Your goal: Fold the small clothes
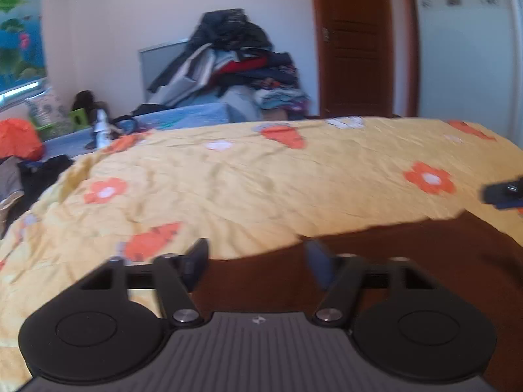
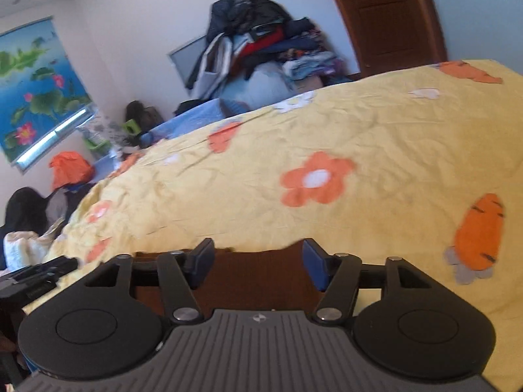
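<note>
The brown garment (image 1: pixel 408 261) is spread flat on the yellow bedspread (image 1: pixel 261 183), nearest the cameras; how many folds have been made cannot be told, and the task is judged unfinished. The left gripper (image 1: pixel 256 263) is held with jaws apart over the garment's far left edge, nothing pinched. The right gripper (image 2: pixel 258 266) is likewise apart, the garment's edge seen between its fingers but not clamped. Farther off, a clothes pile (image 1: pixel 235 62) is stacked against the wall.

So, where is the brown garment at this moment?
The brown garment lies on the yellow flowered bedcover, at the near edge of both wrist views, under the open left gripper and right gripper.
</note>
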Available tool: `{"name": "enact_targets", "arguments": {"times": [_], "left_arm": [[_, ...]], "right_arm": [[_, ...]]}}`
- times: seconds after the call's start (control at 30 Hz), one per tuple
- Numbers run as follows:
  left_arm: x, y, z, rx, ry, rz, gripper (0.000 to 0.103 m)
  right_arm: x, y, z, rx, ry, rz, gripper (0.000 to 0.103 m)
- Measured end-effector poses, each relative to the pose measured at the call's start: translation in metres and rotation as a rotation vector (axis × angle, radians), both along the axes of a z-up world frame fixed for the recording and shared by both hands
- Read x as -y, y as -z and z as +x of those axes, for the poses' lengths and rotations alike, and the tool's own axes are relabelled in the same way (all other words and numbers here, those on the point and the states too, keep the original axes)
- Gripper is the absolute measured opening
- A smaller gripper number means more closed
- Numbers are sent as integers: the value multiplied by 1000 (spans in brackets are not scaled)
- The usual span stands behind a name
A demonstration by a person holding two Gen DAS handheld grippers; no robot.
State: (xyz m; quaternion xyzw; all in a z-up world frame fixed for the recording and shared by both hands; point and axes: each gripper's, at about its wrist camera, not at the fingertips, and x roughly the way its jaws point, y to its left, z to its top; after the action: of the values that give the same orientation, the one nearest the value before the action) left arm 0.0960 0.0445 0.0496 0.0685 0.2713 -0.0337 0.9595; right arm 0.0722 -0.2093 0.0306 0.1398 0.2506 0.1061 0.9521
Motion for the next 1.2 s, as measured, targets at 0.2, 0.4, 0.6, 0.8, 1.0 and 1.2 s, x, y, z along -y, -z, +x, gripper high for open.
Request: {"name": "enact_targets", "arguments": {"times": [0.2,0.4,0.6,0.8,1.0,1.2], "left_arm": [[-3,49,26,-80,-32,91,78],[-26,45,35,-144,-115,-22,95],[4,-1,-63,-6,11,-9,94],[28,47,-91,-26,137,123,96],[9,25,-99,-50,77,102,94],[20,43,-132,-114,176,103,95]], "right_arm": [[-42,53,17,-52,14,-381,95],[-20,51,15,-55,23,-259,103],[-43,28,-53,-1,-27,-249,103],[-75,68,-90,18,-130,-500,103],[-53,41,-100,5,-40,-452,100],[-83,55,-127,-19,-215,-495,103]]}}
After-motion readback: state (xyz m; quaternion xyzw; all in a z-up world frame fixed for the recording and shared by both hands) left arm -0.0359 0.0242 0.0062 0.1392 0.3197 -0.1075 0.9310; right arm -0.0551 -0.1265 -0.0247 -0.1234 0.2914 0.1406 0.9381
